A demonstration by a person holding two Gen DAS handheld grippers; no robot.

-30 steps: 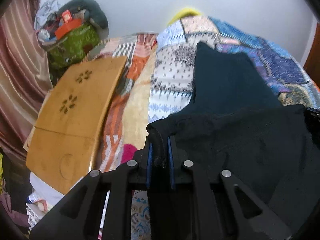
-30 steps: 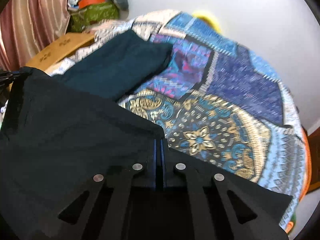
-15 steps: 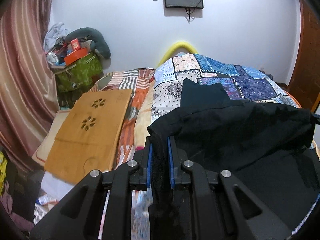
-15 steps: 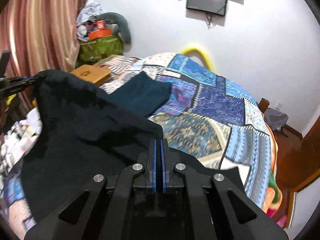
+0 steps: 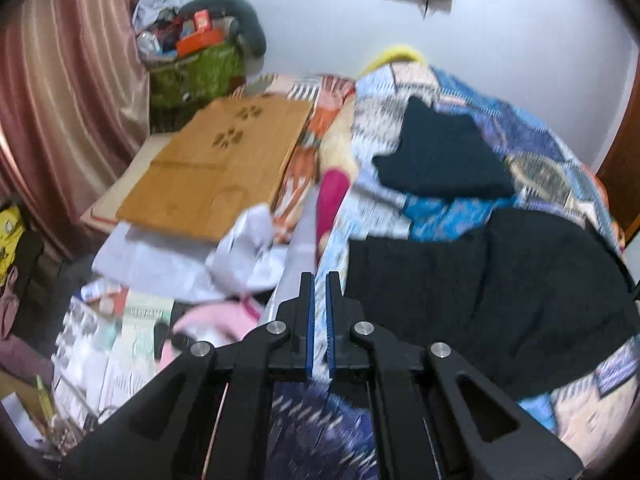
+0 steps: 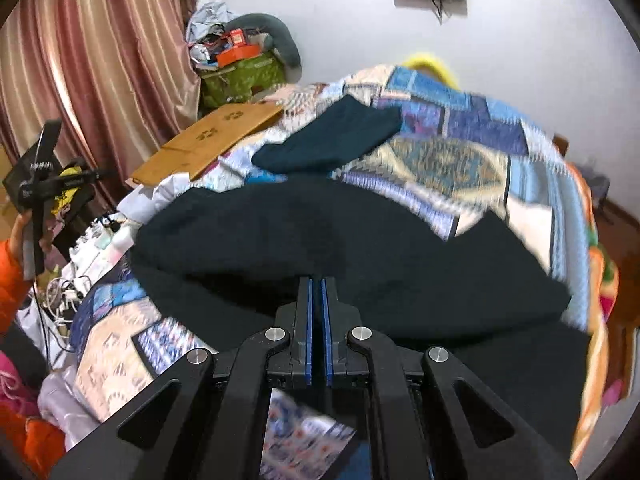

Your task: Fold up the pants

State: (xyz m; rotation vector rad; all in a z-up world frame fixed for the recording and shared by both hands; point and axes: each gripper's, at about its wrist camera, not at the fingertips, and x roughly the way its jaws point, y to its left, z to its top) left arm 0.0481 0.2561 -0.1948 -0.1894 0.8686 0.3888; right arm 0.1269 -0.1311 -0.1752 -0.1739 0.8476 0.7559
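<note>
The dark pants [image 5: 500, 300] lie folded over on the patchwork bedspread [image 5: 440, 208], filling the middle of the right wrist view [image 6: 360, 240]. My left gripper [image 5: 318, 280] hangs just left of the pants' edge. Its jaws are closing with nothing between them, and only the bedspread shows in the gap. My right gripper [image 6: 317, 280] is shut at the near fold of the pants, where the cloth rises to its pads. A second dark garment [image 5: 440, 152] lies folded farther up the bed.
A wooden lap table [image 5: 216, 168] lies left of the bed, with a stuffed green bag [image 5: 196, 68] and a curtain [image 5: 60, 80] behind it. Papers and clutter [image 5: 120, 340] cover the floor at the left. An orange sleeve [image 6: 12, 280] shows at the far left.
The pants, held up between both grippers before, now lie folded on the bed. My left gripper has let go and swung off to the left. Both views have pulled back.
</note>
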